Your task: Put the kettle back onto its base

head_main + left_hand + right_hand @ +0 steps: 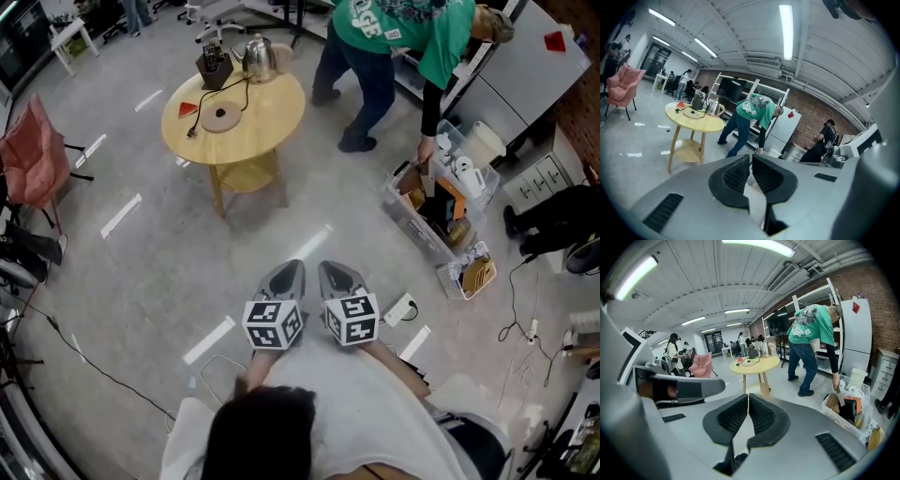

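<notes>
While the steel kettle (260, 58) stands upright at the far rim of the round yellow table (272, 122), its base (222, 118) lies flat nearer the middle of the tabletop. The two are apart, and a black cord (246, 86) runs across the top between them. So the task looks not yet begun: the kettle is off its base and nothing is in hand.

The whole table lies well ahead of both grippers and off to their left, across open floor. The left gripper (291, 266) and the right gripper (330, 268) are carried side by side close in front of the person's body, marker cubes up, pointing forward and a little downward. Being on the table's side, the left gripper is probably slightly the nearer, though neither is within reach. From here I cannot tell which way the kettle's handle faces.

Each gripper's own view shows its ribbed black pads pressed together with nothing between them, so both are closed and empty. They will need to spread before taking the handle.

A person in a green shirt (394, 28) bends over a clear storage bin (401, 204) to the right of the table, clear of the straight path to it.
</notes>
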{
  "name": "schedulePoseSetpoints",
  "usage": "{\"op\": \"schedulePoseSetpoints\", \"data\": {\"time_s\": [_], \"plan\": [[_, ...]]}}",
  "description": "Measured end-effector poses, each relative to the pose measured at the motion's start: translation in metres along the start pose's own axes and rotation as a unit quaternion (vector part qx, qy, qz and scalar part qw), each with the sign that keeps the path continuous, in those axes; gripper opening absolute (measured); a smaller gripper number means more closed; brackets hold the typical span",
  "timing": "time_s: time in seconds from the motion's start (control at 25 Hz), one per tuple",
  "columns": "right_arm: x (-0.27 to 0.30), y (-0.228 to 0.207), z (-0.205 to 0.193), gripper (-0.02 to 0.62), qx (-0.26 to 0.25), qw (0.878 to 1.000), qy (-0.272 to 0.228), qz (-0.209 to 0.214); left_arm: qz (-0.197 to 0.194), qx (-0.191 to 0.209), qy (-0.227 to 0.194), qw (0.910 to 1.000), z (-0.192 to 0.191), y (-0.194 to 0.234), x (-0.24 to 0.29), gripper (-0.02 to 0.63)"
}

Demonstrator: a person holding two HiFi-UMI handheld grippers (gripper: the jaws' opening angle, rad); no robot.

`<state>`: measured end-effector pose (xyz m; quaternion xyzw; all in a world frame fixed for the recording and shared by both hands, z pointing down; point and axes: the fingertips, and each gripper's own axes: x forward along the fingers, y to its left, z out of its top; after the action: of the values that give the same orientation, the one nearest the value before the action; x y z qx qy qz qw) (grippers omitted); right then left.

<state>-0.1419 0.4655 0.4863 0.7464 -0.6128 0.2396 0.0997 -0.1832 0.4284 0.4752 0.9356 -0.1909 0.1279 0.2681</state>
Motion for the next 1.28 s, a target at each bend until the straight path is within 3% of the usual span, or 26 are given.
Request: {"op": "schedulePoseSetpoints", "data": {"time_s": [0.52, 1.0, 1.28], "plan": [[0.059, -0.003, 0.025, 0.029, -0.001, 1.000, 0.011, -0.006, -0.001, -0.004, 0.007, 1.0000, 0.035, 0.047, 0.037, 0.038], [0.118, 0.008, 0.057, 0.029, 0.005, 1.000, 0.006, -0.016, -0.010, 0.047, 0.005, 0.9988, 0.079, 0.093, 0.061, 0.038], [0.145, 0.016, 0.072, 0.029, 0.008, 1.000, 0.002, -0.025, -0.013, 0.052, 0.012, 0.9985, 0.094, 0.122, 0.072, 0.038]]}}
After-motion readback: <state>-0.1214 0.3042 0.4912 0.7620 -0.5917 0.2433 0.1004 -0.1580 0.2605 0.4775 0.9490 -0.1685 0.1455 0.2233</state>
